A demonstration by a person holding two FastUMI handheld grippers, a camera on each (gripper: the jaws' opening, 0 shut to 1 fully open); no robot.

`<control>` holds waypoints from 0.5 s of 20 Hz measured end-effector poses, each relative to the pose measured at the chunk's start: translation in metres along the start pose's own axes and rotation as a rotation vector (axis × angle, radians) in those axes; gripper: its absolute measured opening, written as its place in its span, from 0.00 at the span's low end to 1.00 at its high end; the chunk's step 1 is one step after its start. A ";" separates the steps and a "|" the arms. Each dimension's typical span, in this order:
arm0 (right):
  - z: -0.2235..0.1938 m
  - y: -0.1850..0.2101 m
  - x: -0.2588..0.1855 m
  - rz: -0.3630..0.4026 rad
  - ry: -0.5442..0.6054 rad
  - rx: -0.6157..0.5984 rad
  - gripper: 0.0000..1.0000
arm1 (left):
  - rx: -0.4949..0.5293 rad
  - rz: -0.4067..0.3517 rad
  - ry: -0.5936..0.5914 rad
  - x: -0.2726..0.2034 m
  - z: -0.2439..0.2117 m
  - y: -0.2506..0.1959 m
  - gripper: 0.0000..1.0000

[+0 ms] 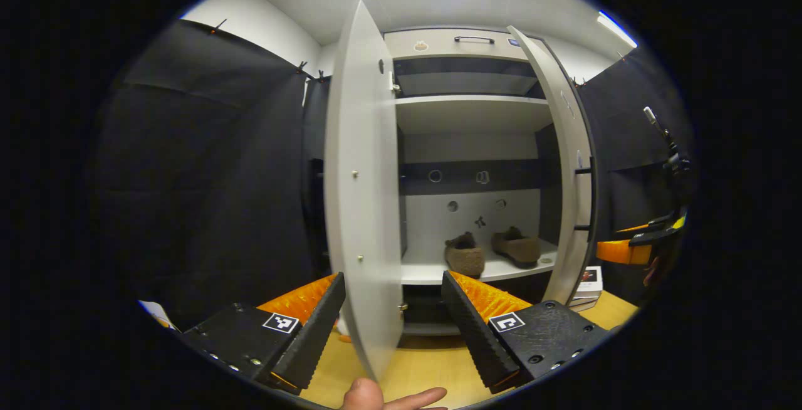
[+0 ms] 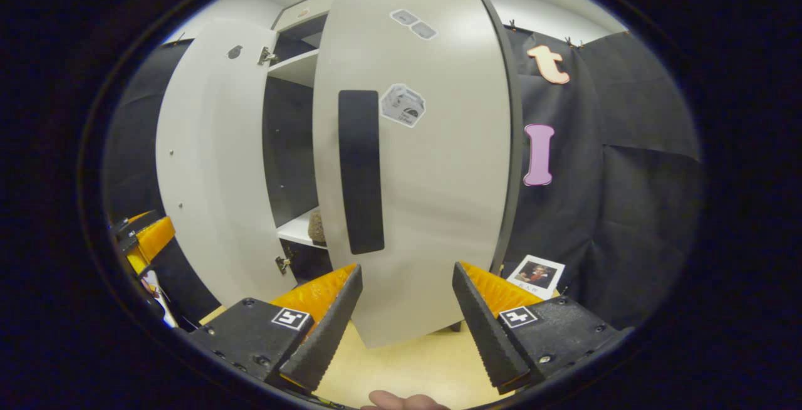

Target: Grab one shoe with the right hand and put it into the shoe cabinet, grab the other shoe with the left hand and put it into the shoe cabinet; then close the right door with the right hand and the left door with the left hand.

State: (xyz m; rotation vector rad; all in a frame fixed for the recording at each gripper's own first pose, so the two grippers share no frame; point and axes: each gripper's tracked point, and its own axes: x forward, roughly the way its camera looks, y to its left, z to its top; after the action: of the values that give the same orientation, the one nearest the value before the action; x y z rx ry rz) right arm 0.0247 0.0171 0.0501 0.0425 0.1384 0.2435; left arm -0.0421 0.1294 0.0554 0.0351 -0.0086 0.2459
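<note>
Two brown fuzzy shoes point(image 1: 465, 254) point(image 1: 517, 246) stand side by side on the lower shelf point(image 1: 501, 269) of the white shoe cabinet. Both doors are open. My left gripper point(image 1: 393, 281) is open, and the left door point(image 1: 363, 209) stands edge-on between its fingers, low down. My right gripper point(image 2: 407, 269) is open too, facing the outer face of the right door point(image 2: 432, 172) just below its black handle strip point(image 2: 361, 172). One shoe point(image 2: 317, 227) peeks out past that door's edge. The right gripper point(image 1: 639, 241) also appears far right in the left gripper view.
The upper shelves point(image 1: 470, 99) of the cabinet hold nothing. A stack of books point(image 1: 589, 288) lies on the yellow wooden floor by the right door, with a picture card point(image 2: 534, 275) on top. Black cloth walls close in both sides. The left gripper point(image 2: 141, 234) shows beyond the left door point(image 2: 213, 165).
</note>
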 end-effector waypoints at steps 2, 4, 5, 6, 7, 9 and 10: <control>-0.001 0.013 0.002 0.019 0.005 -0.008 0.95 | 0.047 0.083 -0.009 0.000 -0.001 0.041 0.96; -0.001 0.019 0.002 0.020 0.004 -0.031 0.95 | 0.099 0.154 -0.015 0.007 0.000 0.079 0.96; -0.001 0.021 0.002 0.019 0.005 -0.039 0.95 | 0.114 0.173 -0.014 0.013 -0.001 0.092 0.96; -0.003 0.022 0.000 0.018 0.006 -0.045 0.95 | 0.121 0.185 -0.012 0.022 -0.005 0.103 0.96; -0.005 0.022 -0.001 0.013 0.010 -0.049 0.95 | 0.125 0.181 0.001 0.032 -0.010 0.108 0.95; -0.009 0.020 -0.003 -0.003 0.024 -0.056 0.92 | 0.139 0.160 0.031 0.055 -0.022 0.110 0.96; -0.012 0.017 -0.004 -0.012 0.030 -0.058 0.92 | 0.145 0.142 0.049 0.064 -0.030 0.110 0.96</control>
State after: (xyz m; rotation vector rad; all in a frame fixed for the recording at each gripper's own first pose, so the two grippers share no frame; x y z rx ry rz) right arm 0.0146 0.0332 0.0395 -0.0191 0.1615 0.2363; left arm -0.0069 0.2522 0.0304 0.1733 0.0555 0.3894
